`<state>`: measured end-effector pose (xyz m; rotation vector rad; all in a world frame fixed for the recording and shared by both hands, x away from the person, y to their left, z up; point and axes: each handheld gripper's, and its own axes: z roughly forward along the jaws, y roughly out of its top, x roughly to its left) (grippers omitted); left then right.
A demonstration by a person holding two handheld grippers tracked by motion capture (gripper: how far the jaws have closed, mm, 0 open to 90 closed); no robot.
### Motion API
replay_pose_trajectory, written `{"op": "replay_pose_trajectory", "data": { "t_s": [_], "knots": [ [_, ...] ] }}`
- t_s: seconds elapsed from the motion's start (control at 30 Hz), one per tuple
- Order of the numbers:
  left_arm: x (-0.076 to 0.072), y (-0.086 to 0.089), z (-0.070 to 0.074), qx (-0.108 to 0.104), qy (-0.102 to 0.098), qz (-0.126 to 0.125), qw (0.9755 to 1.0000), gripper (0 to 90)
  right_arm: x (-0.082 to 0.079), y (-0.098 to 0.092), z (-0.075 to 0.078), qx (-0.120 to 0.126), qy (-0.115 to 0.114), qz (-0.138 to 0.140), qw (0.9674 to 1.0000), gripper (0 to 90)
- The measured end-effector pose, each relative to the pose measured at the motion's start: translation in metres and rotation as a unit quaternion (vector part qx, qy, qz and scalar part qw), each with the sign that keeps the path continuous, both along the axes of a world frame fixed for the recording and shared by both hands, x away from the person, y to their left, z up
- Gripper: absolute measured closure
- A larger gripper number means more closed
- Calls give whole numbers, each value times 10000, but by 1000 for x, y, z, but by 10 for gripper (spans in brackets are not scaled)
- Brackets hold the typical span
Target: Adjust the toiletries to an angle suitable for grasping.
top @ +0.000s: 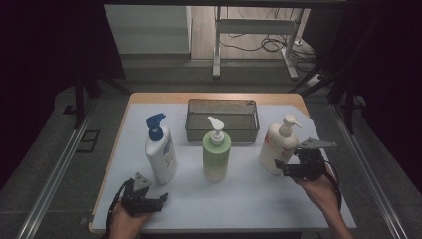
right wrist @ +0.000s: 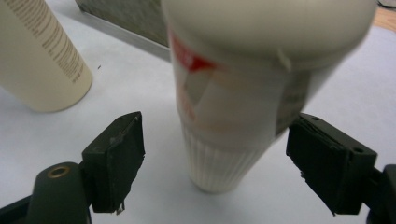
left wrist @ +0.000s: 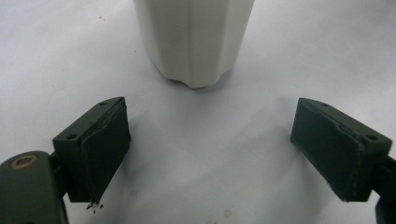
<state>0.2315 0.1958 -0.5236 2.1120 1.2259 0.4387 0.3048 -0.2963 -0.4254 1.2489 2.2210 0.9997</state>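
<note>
Right tongs (right wrist: 215, 158) spread open, straddling the cream bottle (right wrist: 233, 107) without touching; left tongs (left wrist: 210, 149) open over bare table (left wrist: 210, 186)

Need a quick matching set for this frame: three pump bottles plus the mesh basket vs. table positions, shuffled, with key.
Things:
1. blue-pump bottle
2. green bottle
3. cream bottle
4. mesh basket

Places:
A. in front of the right gripper
B. behind the green bottle
C. middle of the row
D. left end of the row, beyond the left gripper

Pairs: 1-D, 2-C, 3-A, 4-B
</note>
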Motion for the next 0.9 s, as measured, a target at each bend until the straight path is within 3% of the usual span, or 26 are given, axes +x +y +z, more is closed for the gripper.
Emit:
{"op": "replay_pose_trajectory", "data": {
  "t_s": [0.43,0.77,0.9],
  "knots": [
    [0,0,0,-1,1,-1,10000,117,24,6,1,157,92,48,9998,210],
    [0,0,0,-1,1,-1,10000,117,34,12,4,18,50,0,10000,320],
    [0,0,0,0,2,-1,10000,117,35,10,5,87,143,71,9998,340]
  ]
}}
